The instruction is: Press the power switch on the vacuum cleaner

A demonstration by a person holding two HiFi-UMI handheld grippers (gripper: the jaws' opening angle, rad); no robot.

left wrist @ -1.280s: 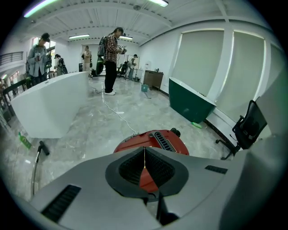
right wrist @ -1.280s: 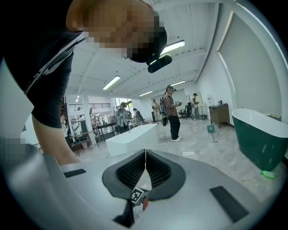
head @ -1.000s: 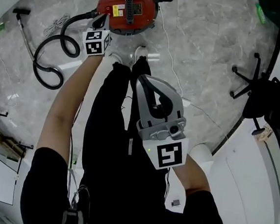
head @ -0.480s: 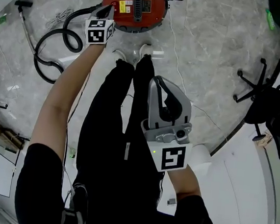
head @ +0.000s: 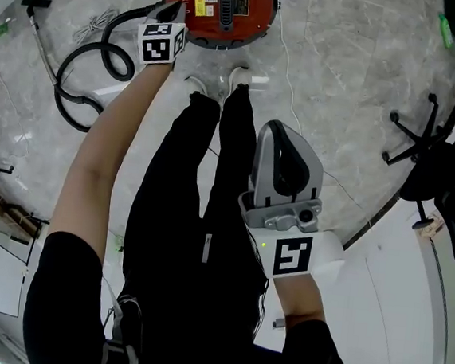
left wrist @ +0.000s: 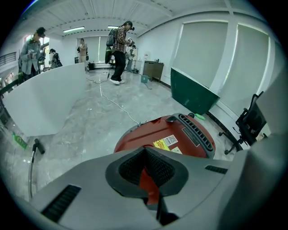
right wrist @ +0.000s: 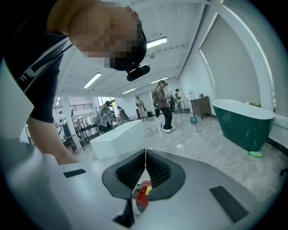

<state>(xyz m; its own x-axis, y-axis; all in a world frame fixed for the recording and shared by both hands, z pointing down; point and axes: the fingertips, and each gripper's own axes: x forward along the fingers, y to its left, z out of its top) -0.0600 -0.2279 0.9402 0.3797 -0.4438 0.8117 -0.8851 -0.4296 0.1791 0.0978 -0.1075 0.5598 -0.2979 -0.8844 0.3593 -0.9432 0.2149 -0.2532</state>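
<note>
"Down on the floor (head: 351, 61), where does the vacuum cleaner (head: 220, 8) sit?"

"At the very top of the head view. Its round red body is cut off by the frame edge, just beyond the person's shoes (head: 237, 78)."

"And the left tongs (head: 170, 10)?"

"Stretched out to the vacuum's left rim, where the black hose (head: 86, 68) joins it. Its own view shows the left tongs (left wrist: 145, 150) pressed together with nothing between them, and the red shell just past the tips. I cannot tell whether they touch it, and I cannot pick out the switch."

"The right tongs (head: 284, 139)?"

"Held back over the legs, well apart from the vacuum. The right tongs (right wrist: 145, 155) are closed too, and empty."

"What room is there around the machine?"

"The hose loops over the floor on the left. A thin white cord (head: 283, 62) trails away on the right. Past it is open marble, up to an office chair (head: 430, 157) and a white curved partition (head: 395, 273) along the right edge."
</note>
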